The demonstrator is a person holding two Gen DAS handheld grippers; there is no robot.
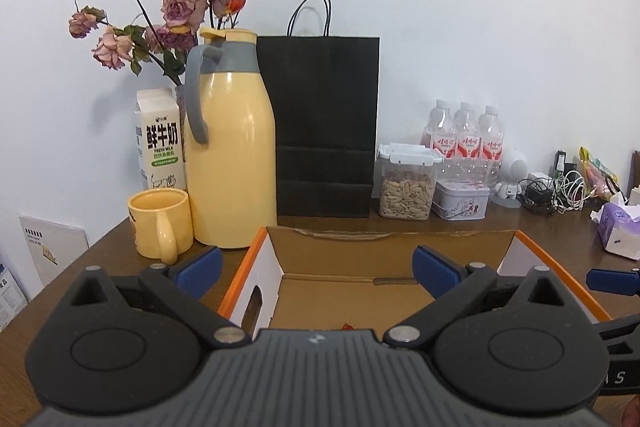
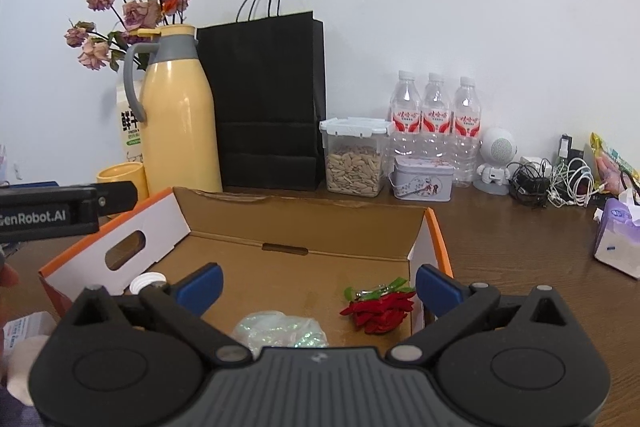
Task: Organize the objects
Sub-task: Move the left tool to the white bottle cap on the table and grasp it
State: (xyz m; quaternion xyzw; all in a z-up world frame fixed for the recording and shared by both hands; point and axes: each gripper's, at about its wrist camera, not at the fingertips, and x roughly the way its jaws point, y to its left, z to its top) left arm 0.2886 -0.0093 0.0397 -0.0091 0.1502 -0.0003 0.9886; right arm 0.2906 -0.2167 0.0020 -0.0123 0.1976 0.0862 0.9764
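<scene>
Only the right wrist view shows the red flower [image 2: 378, 311] and glittery bag [image 2: 280, 333] on the box [image 2: 304, 223] floor, under the spread, empty right gripper [image 2: 318, 287]. The left gripper [image 1: 316, 267] also gapes empty above the box.

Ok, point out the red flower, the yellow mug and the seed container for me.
red flower [image 2: 378, 309], right wrist view, on its petals.
yellow mug [image 1: 160, 217], left wrist view, on its front wall.
seed container [image 2: 353, 165], right wrist view, on the clear wall over the seeds.

We hold our left black two-finger gripper [image 1: 318, 269] and right black two-finger gripper [image 2: 319, 287] side by side, both tilted slightly downward, blue-padded jaws spread wide with nothing between them.
</scene>
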